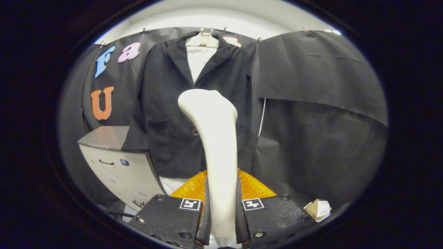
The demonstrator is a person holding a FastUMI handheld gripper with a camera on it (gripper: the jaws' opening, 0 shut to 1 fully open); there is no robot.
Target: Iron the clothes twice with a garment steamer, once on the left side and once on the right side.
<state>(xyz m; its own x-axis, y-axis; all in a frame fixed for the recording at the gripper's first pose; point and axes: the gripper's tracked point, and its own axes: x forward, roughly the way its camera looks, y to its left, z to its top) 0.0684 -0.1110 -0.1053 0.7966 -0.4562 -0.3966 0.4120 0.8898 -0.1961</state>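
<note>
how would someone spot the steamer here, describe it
Start at the black jacket hanging on the booth wall. In front of its middle rises the steamer, a tall cream wand with its handle clamped between the claw fingers. It is the one pale, smooth, curved shape against the dark cloth, widening to a head at the top.

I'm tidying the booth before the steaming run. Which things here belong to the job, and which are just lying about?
For the job: steamer, clamped between the gripper's fingers; black jacket on its hanger, beyond the steamer.

Lying about: grey cabinet beside the jacket; orange thing behind the fingers; crumpled paper.
</note>
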